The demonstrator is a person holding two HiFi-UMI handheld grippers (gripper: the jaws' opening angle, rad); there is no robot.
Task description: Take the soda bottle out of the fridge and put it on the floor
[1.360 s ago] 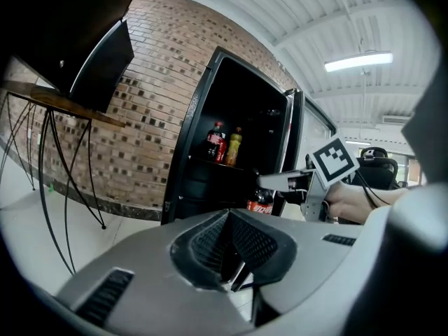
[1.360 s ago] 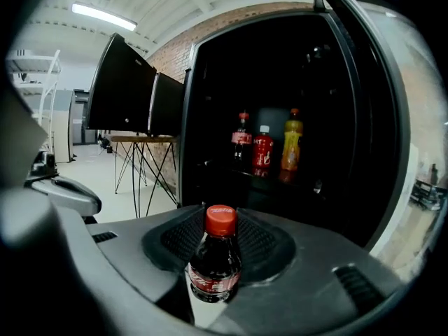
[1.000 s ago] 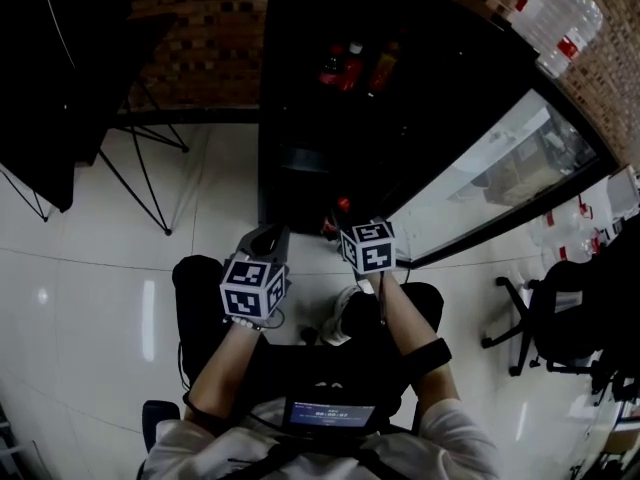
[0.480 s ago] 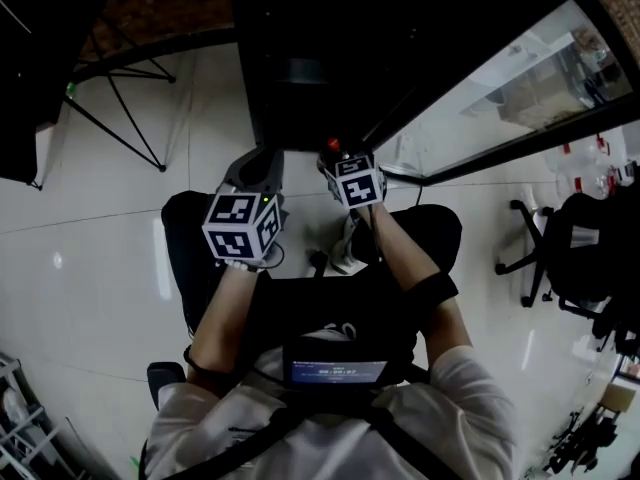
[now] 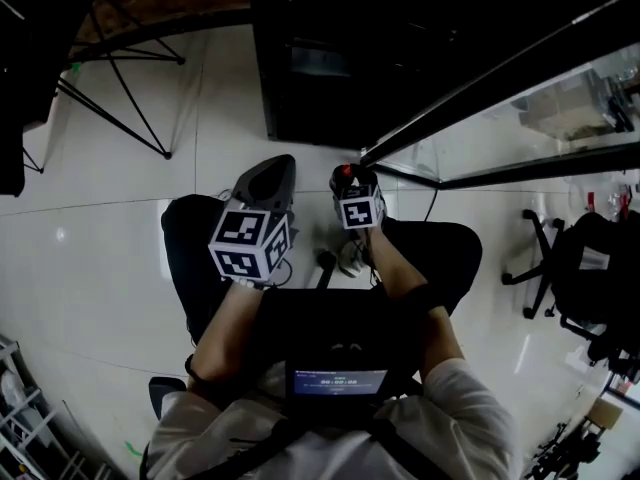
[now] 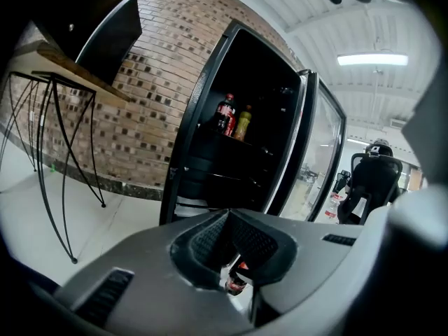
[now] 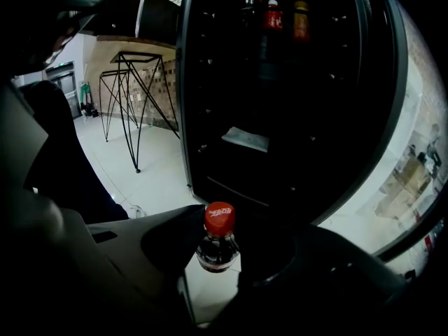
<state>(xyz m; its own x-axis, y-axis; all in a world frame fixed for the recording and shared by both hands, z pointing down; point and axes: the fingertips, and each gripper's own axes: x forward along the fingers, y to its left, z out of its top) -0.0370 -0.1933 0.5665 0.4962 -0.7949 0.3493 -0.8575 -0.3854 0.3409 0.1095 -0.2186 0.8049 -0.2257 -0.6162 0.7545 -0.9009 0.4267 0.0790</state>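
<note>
The soda bottle [image 7: 219, 238] has a red cap and dark drink. It stands upright between the jaws of my right gripper [image 7: 222, 261], which is shut on it below the neck. In the head view the right gripper [image 5: 350, 183] holds the bottle [image 5: 345, 175] low over the white floor, just in front of the open black fridge [image 5: 330, 78]. Whether its base touches the floor is hidden. My left gripper [image 5: 268, 180] hangs beside it on the left, jaws together and holding nothing. In the left gripper view [image 6: 238, 257] the bottle [image 6: 236, 281] peeks through the notch.
Other bottles [image 7: 273, 12] stand on an upper fridge shelf [image 6: 225, 114]. The glass fridge door [image 5: 520, 108] swings out to the right. A black wire-legged table [image 5: 120, 98] stands to the left, an office chair [image 5: 560, 268] to the right. The person's dark trouser legs [image 5: 195, 268] flank the grippers.
The head view has tipped further down. My right gripper with the bottle has come away from the fridge front and sunk toward the floor. The left gripper has stayed beside it.
</note>
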